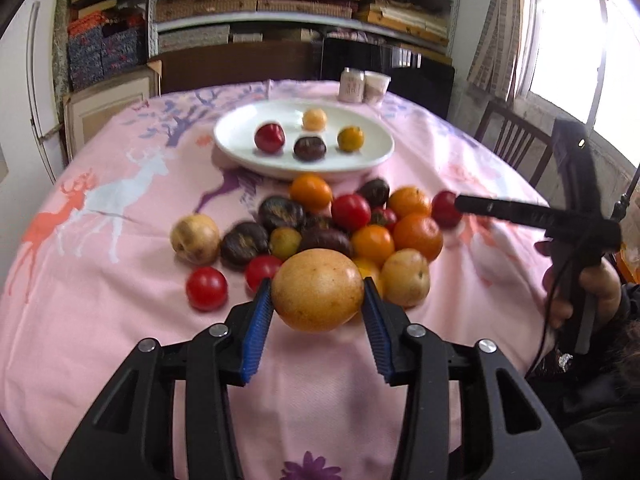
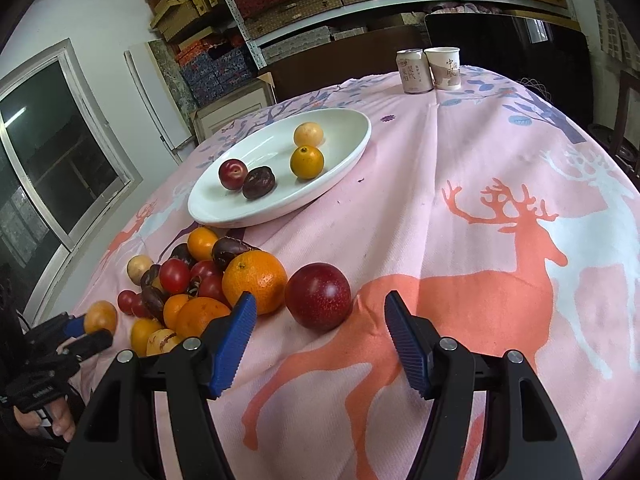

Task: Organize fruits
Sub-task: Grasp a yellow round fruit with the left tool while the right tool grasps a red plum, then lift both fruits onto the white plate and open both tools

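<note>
Yellow-orange fruit [image 1: 318, 290] sits at the near edge of the pile, between the blue pads of the left gripper [image 1: 318, 300]; the pads look pressed to both its sides, so I judge it gripped, though whether it has left the pink deer-print tablecloth [image 1: 100, 320] I cannot tell. The right wrist view shows the same fruit small at far left, in that gripper's fingers. Behind it lies the loose heap [image 1: 320, 224] still on the cloth: oranges, red tomato-like fruits, dark purple ones, pale yellow ones, all mixed and touching. Beyond the heap stands the white plate [image 1: 236, 124], holding only four pieces: a red one, a dark one, a pale one and a yellow-orange one, spaced apart. So the sorting seems barely started; most fruit remains to be moved. The right gripper [image 2: 320, 320] hangs with jaws wide apart and empty, a red plum-like fruit [image 2: 318, 295] lying just ahead between its fingers, untouched, beside a large orange [image 2: 255, 282]. Far side of the table: a can [image 2: 414, 70] and a paper cup [image 2: 443, 67], next to each other. Next likely step, by my reckoning: carry the held fruit to the plate.
</note>
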A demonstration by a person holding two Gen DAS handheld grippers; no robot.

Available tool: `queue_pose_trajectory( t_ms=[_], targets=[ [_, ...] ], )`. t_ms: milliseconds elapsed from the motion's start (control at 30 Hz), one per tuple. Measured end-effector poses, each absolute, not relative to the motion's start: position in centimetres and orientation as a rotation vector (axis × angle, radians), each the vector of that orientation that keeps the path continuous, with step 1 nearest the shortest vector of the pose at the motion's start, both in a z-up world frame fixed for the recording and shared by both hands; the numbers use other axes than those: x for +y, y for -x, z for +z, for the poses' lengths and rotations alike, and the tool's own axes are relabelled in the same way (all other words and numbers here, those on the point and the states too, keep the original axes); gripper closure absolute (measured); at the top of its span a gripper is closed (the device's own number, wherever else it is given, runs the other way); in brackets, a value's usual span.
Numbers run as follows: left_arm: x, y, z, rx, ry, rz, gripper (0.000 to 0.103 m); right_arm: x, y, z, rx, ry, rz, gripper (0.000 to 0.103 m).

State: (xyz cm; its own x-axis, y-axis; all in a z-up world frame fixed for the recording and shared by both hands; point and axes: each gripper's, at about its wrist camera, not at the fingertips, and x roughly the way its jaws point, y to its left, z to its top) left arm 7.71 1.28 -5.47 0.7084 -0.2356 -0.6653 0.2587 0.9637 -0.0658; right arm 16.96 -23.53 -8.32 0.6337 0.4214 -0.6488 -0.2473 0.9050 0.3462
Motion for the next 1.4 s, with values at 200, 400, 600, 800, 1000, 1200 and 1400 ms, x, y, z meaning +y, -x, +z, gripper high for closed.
queue_pose_trajectory(
  t_ms=[200,400,600,800,1000,1200,1400],
  targets=[
    [1.0,-7.7,-5.6,0.749,-0.045,-0.286,0.060,-22.5,-17.1,-8.3,0.812,-0.166,0.349,0.036],
    [1.6,-7.8,-5.9,0.759,-0.033,-0.275,0.060,-20.8,-18.1,-8.1,0.847,-0.073,0.318,0.053],
    [2.0,-7.7,-6.0,0.764,-0.031,-0.266,0.060,-21.1,-19.6,-9.0,0.912,-0.133,0.329,0.056],
    [1.9,-8.0,-6.3,0.776,-0.032,-0.271,0.060,-21.8,-19.3,-9.2,0.896,-0.192,0.354,0.064],
    [2.1,-8.0,-6.2,0.771,-0.028,-0.263,0.060,-22.2,-18.7,-8.8,0.855,-0.210,0.362,0.064],
    [2.0,-8.1,-6.2,0.770,-0.028,-0.268,0.060,-22.7,-18.3,-8.6,0.841,-0.231,0.375,0.064],
    [2.1,-8.7,-5.3,0.755,-0.028,-0.270,0.060,-23.3,-18.4,-7.5,0.841,-0.244,0.381,0.064]
  ],
)
